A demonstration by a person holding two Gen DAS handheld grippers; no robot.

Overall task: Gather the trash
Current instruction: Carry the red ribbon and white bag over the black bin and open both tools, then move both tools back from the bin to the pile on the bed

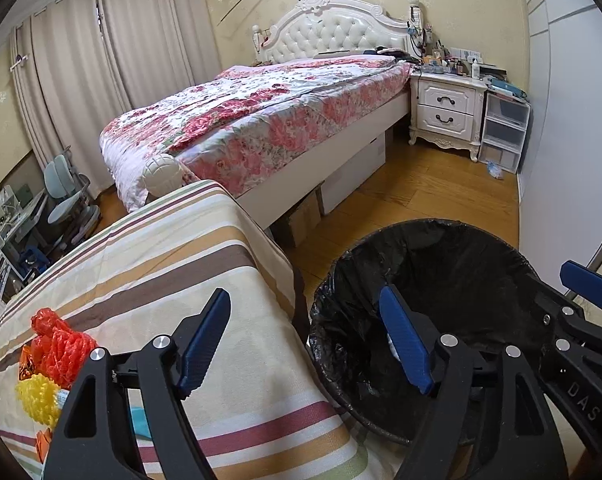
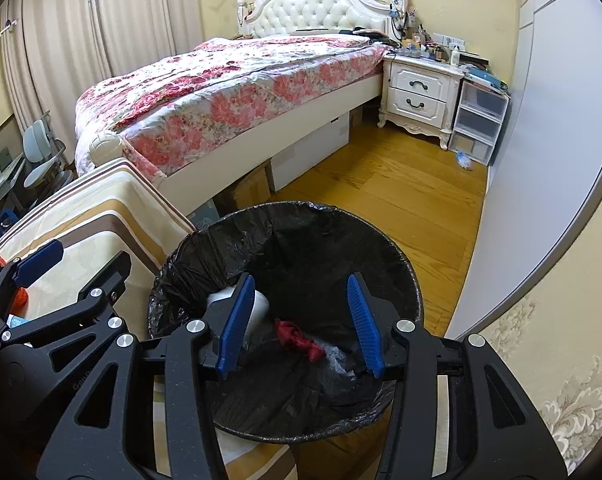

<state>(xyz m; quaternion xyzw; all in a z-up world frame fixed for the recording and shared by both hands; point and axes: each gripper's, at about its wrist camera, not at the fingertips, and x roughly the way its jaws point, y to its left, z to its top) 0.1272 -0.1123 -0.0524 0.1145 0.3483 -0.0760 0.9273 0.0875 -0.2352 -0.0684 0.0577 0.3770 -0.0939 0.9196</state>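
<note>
1. Looking down my right hand-held gripper (image 2: pixel 301 326), I see its blue pads (image 2: pixel 237 320) partly apart with nothing clamped between them; it hangs directly over the trash bin (image 2: pixel 381 240).
2. Inside the trash bin, lined with a black bag, lie a crumpled red scrap (image 2: pixel 299 340), a white container (image 2: pixel 259 304) against the near-left wall, and some clear wrap next to the red scrap.
3. My left hand-held gripper (image 1: pixel 307 344) stands wide open and empty, one finger over the trash bin's rim and the other over the striped cloth of the counter (image 1: pixel 205 248) just left of the trash bin.
4. Further left of the trash bin, on the counter's near corner, sit more bits of trash: a red foam net (image 1: pixel 59 344), a yellow foam net (image 1: pixel 37 398) touching it, and something teal (image 1: pixel 141 420) partly hidden behind my left gripper's frame.
5. Beyond the trash bin, wooden floor (image 1: pixel 421 188) runs to a bed (image 1: pixel 261 112) with a pink floral cover and cardboard boxes under it.
6. Farther from the trash bin, to the right of the bed's head, a cluttered white nightstand (image 1: pixel 445 108) stands with clear plastic drawers (image 1: pixel 503 132) beside it, and a small pale crumpled bit (image 1: pixel 495 170) lies on the floor at the drawers' foot.
7. Farthest from the trash bin, beige curtains (image 1: pixel 101 60) cover the wall left of the bed.
</note>
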